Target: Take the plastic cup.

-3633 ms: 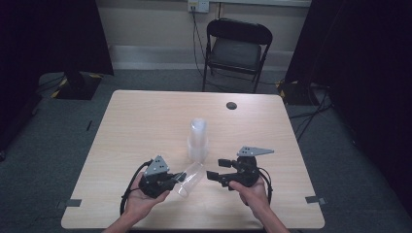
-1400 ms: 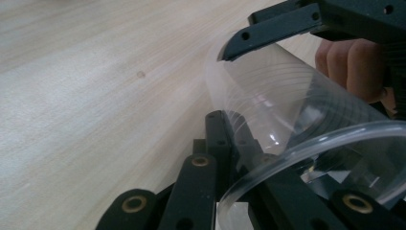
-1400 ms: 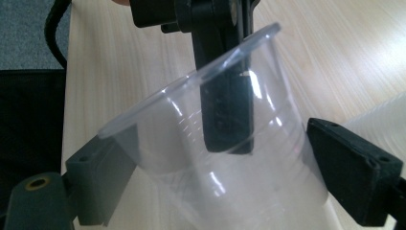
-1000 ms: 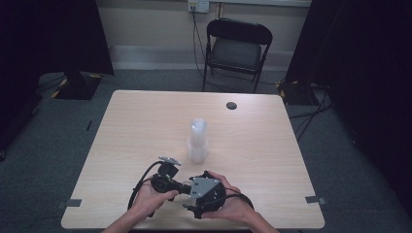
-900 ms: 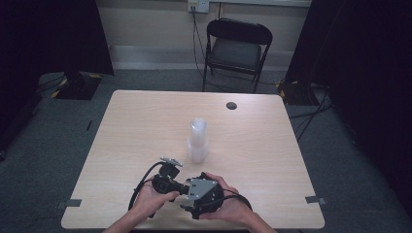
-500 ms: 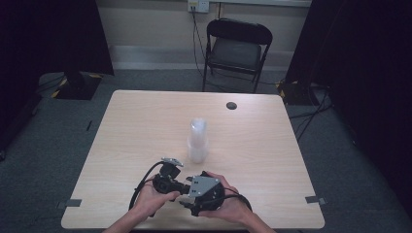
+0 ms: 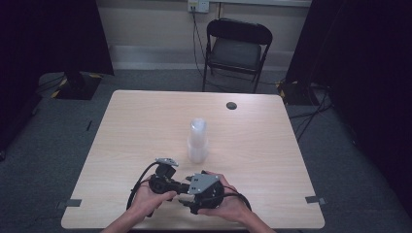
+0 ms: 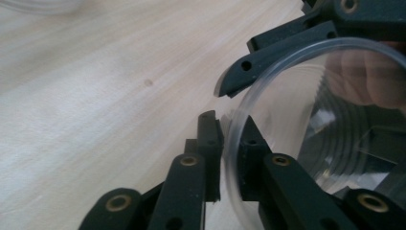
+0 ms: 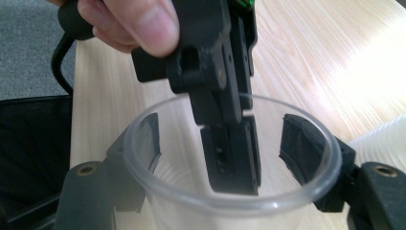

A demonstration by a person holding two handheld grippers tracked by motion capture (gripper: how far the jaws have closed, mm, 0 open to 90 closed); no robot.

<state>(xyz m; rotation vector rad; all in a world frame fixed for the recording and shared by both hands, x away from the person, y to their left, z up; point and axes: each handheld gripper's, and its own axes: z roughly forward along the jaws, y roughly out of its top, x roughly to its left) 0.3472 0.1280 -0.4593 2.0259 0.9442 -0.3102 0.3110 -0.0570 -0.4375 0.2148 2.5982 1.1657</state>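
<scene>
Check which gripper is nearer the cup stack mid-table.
Right, slightly. The right gripper sits just below the cup stack; the left gripper lies further left.

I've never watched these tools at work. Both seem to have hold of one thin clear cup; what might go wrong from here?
The left gripper pinches the clear cup by its thin rim, which could crease or slip free. The right gripper clasps its sides, so pulling apart may crush it. The cup stack stands close and might get knocked.

The table (image 7: pixel 145 126) has a pale wood-grain top, smooth and matt. The cup (image 9: pixel 230 191) is clear, glossy plastic with a rolled rim; the cup stack (image 7: pixel 197 141) looks translucent. Both grippers' jaws look like matt black plastic with brass-coloured rivets. The floor (image 7: pixel 53 145) is grey carpet.
</scene>
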